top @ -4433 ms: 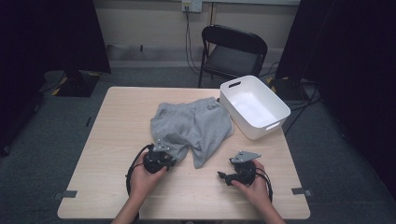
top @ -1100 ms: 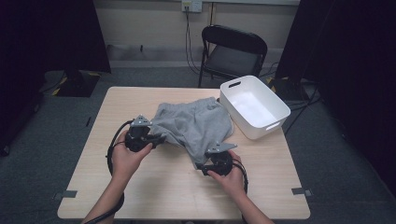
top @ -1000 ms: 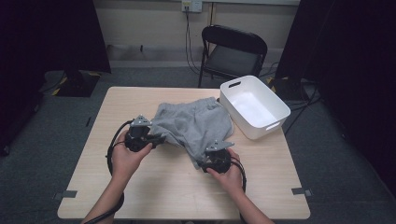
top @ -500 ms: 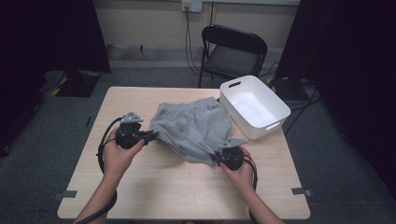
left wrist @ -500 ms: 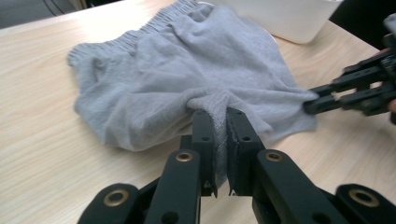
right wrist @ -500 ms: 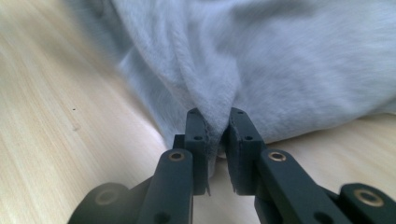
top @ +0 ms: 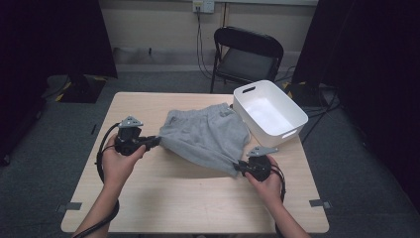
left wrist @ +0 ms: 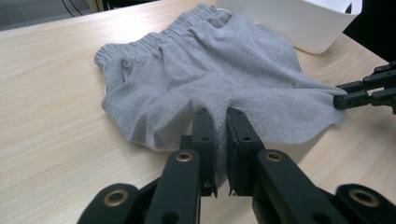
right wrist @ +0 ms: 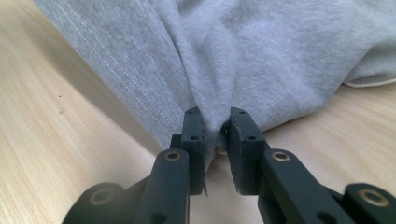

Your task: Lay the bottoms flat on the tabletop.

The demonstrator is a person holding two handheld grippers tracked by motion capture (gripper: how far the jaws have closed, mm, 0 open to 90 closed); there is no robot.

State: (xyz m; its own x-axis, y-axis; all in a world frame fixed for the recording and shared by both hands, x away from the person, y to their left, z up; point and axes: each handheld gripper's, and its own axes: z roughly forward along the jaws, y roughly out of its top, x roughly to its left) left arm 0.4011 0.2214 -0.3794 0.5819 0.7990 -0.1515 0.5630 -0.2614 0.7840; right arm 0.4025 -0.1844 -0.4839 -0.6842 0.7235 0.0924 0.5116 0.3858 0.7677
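Both the left gripper (left wrist: 220, 140) and right gripper (right wrist: 216, 133) are clamped on 2 hem corners of the soft, light grey shorts (top: 208, 136), which sag between them above the table (top: 163, 198), near the white bin (top: 270, 113).

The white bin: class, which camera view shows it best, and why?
High view: the white bin shows whole, on the table's far right corner beside the grey shorts. Left gripper view catches just its near wall; right gripper view looks at cloth.

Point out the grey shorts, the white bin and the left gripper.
grey shorts (top: 205, 136): high view, middle of the fabric.
white bin (top: 295, 113): high view, right rim.
left gripper (left wrist: 220, 122): left gripper view, between its fingertips.
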